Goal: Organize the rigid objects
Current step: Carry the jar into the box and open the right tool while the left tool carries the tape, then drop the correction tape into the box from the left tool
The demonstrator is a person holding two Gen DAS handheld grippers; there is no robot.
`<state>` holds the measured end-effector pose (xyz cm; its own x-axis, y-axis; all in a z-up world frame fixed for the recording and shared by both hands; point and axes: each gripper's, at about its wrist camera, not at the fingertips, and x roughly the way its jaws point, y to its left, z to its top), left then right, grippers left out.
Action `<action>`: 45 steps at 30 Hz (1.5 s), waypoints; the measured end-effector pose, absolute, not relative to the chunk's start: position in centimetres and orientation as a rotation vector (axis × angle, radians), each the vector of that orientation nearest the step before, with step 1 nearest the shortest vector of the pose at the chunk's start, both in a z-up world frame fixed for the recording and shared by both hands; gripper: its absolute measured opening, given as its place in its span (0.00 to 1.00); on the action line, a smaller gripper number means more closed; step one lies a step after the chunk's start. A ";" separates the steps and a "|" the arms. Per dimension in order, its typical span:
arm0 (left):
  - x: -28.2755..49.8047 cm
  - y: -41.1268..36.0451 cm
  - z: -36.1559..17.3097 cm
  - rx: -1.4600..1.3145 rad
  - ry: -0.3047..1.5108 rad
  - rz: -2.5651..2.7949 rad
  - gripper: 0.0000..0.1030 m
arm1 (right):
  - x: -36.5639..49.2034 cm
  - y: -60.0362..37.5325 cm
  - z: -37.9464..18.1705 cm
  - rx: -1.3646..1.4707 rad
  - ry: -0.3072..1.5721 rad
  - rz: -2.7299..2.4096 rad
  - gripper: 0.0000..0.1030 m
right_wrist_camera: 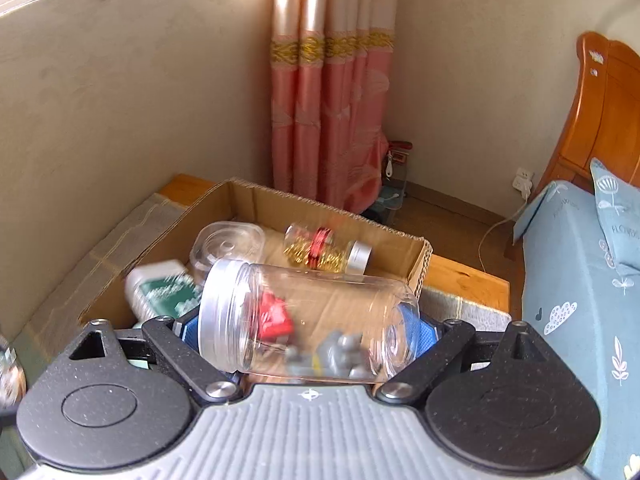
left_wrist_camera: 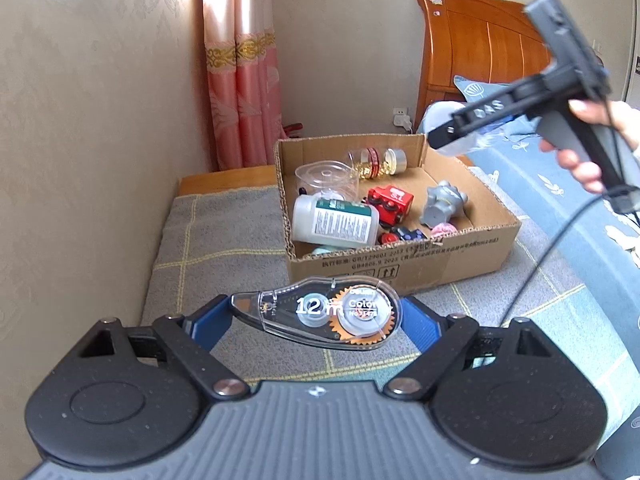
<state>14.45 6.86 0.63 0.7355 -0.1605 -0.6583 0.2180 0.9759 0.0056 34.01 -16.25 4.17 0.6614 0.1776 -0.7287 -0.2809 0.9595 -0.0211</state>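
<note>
My left gripper [left_wrist_camera: 316, 314] is shut on a clear correction tape dispenser [left_wrist_camera: 320, 312] marked "12 m", held sideways above the grey blanket, short of the cardboard box [left_wrist_camera: 400, 268]. My right gripper [right_wrist_camera: 308, 328] is shut on a clear plastic jar [right_wrist_camera: 304, 320] with a screw lid, held on its side above the box [right_wrist_camera: 256, 200]. In the left wrist view the right gripper [left_wrist_camera: 444, 136] hangs over the box's far right corner. The box holds a white bottle [left_wrist_camera: 334, 222], a red toy [left_wrist_camera: 390, 202], a grey figure [left_wrist_camera: 442, 202], a jar of gold bits [left_wrist_camera: 378, 162] and a clear container [left_wrist_camera: 326, 178].
The box sits on a grey checked blanket [left_wrist_camera: 224, 248] against a beige wall [left_wrist_camera: 88, 120]. A bed with blue patterned bedding [right_wrist_camera: 580, 280] and a wooden headboard [left_wrist_camera: 480, 40] lies to the right. A pink curtain [right_wrist_camera: 328, 100] hangs behind.
</note>
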 end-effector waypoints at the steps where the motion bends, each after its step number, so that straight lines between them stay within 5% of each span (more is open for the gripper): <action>1: 14.5 6.9 0.8 0.085 0.710 -0.208 0.87 | 34.8 -16.1 4.0 -0.139 0.816 0.254 0.92; 8: 15.3 7.2 1.2 0.082 0.695 -0.202 0.87 | 39.1 -15.5 2.3 -0.137 0.869 0.201 1.00; 45: 25.7 -4.5 0.6 0.210 0.701 -0.474 0.92 | 32.0 -18.3 8.8 -0.180 0.783 0.177 1.00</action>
